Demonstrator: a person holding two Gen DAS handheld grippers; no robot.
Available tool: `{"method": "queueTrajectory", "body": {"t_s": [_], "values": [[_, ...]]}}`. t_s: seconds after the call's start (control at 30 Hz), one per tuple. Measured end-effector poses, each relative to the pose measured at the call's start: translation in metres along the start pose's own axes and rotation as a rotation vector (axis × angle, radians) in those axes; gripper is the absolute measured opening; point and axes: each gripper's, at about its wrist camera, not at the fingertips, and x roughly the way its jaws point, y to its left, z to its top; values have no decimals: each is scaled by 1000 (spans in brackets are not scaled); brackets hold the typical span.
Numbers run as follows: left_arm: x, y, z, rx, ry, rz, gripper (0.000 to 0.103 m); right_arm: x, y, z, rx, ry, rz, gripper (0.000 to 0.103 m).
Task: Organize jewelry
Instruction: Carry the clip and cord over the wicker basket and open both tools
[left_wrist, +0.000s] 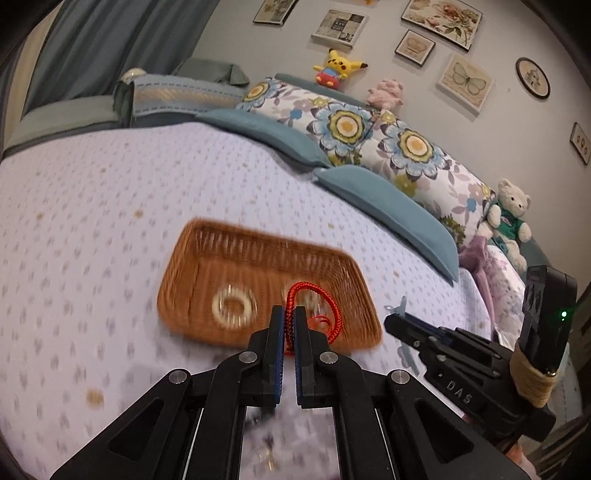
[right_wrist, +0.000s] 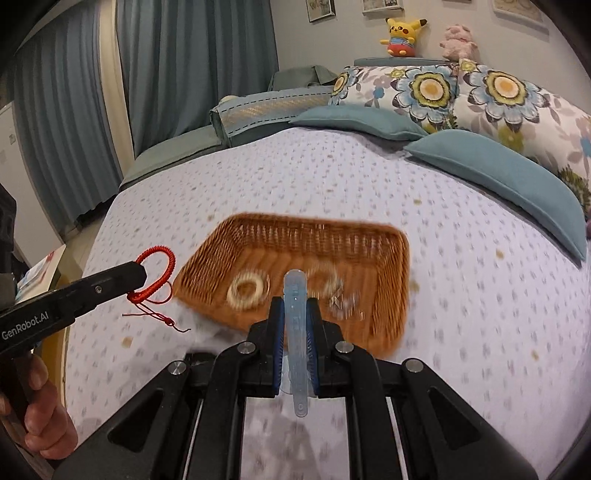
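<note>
Grippers are pinching a red cord bracelet (left_wrist: 312, 306) (left gripper (left_wrist: 290, 325)) and a clear hair clip (right_wrist: 297, 332) (right gripper (right_wrist: 297, 321)), nearing the lower-centre basket (right_wrist: 391, 295) already holding a ring-shaped piece (right_wrist: 246, 291).

Bed (left_wrist: 110, 206), floral pillows (left_wrist: 369, 133), blue curtains (right_wrist: 192, 66), framed pictures (left_wrist: 441, 20).

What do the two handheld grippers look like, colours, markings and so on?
Both grippers are black plastic linkages with silver pivot bolts and blue-lined finger pads. The left gripper carries white "GenRobot.AI" lettering on its side. The right gripper shows "DAS" lettering, a tan cord wrapping near its rear, and a small green light.
</note>
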Motion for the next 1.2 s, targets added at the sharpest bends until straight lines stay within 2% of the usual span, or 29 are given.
{"method": "queueTrajectory", "body": {"t_s": [0.23,0.43,0.53,0.63,0.77,1.0,1.07,1.13,1.2], "values": [[64,9,37,12,20,25,4,73,-20,36,60,63,36,13],[106,24,41,4,55,45,4,120,-30,40,89,136,59,13],[122,32,36,-8,75,64,4,143,-33,36,125,206,118,13],[132,42,28,-37,90,81,4,154,-37,30,163,242,169,13],[143,53,20,-64,118,81,4,162,-34,24,140,252,137,13],[147,48,14,-38,132,71,5,165,-25,20,112,249,108,14],[148,48,13,-43,149,66,8,163,-24,21,105,245,103,18],[147,49,13,-54,161,64,27,159,-23,22,98,237,103,21],[139,47,14,-44,140,77,29,151,-27,22,100,229,105,23]]}}
